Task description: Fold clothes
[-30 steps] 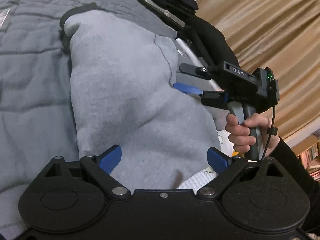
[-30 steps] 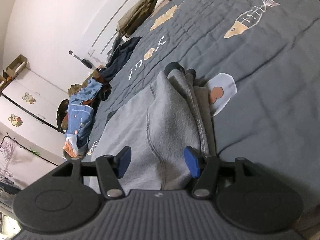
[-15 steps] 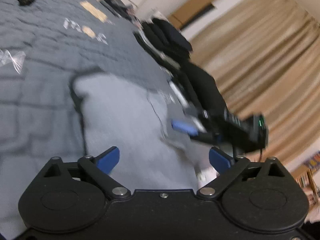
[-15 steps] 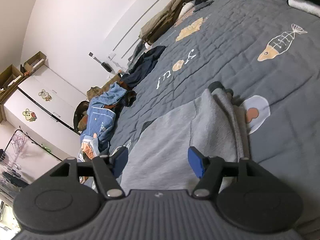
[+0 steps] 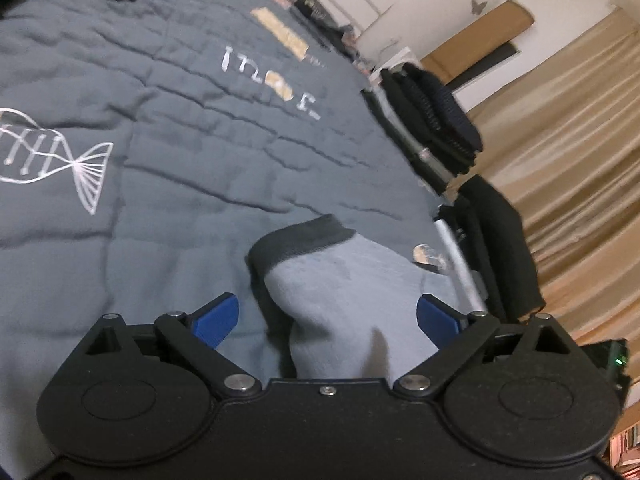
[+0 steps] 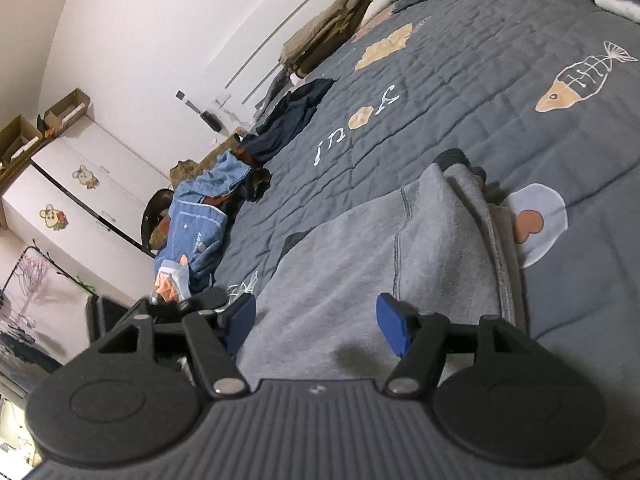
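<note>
A folded grey sweatshirt [image 5: 344,280] with a dark ribbed band lies on the grey quilted bed cover [image 5: 168,160]. My left gripper [image 5: 326,322] hovers above its near part, open, with nothing between the blue pads. In the right wrist view the same grey sweatshirt [image 6: 384,248] stretches ahead, folded layers stacked along its right edge. My right gripper [image 6: 316,324] is open over the cloth, holding nothing. A corner of the right gripper's body [image 5: 612,360], with a green light, shows at the right edge of the left view.
Folded dark clothes [image 5: 436,120] are stacked at the bed's far right edge beside tan curtains [image 5: 580,160]. A heap of blue and dark garments [image 6: 200,216] lies at the bed's left side, olive clothing [image 6: 328,36] at the far end. White cabinets [image 6: 80,200] stand against the wall.
Both grippers have drawn back and tilted up from the sweatshirt, so more bed and room shows. The right gripper has slid out to the left view's right edge. Both stayed open.
</note>
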### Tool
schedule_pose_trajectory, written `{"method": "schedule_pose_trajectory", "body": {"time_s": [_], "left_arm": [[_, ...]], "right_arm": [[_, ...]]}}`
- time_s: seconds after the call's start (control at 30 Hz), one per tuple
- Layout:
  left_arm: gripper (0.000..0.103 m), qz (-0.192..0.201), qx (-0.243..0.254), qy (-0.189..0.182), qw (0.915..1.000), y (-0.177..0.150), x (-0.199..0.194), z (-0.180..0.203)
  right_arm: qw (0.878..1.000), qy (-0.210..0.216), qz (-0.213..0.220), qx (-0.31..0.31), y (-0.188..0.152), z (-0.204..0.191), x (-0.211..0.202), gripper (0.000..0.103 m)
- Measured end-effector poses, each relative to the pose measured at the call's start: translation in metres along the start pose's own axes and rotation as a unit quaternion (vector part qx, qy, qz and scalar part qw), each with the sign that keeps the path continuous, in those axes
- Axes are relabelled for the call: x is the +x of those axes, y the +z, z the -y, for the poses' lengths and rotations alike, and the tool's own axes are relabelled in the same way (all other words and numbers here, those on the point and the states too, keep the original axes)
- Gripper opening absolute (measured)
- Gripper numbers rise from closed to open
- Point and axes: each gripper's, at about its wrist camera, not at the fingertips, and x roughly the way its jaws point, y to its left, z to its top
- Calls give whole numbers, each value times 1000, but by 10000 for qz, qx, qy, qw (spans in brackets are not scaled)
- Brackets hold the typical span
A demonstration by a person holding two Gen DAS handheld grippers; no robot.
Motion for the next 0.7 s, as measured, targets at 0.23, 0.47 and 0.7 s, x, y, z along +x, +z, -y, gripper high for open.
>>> {"method": "schedule_pose_trajectory", "body": {"time_s": [0.23, 0.47, 0.7], "left_arm": [[79, -382, -88, -184, 9991, 13, 35, -6], [10, 170, 598, -321, 9975, 16, 36, 9], [9, 946, 1858, -501, 9767, 14, 13, 49]], "right_arm": [[10000, -34, -58, -68, -2, 0, 6, 66], [9999, -67, -95, -101, -3, 0, 10, 66], [9999, -80, -72, -102, -3, 2, 10, 66]]}}
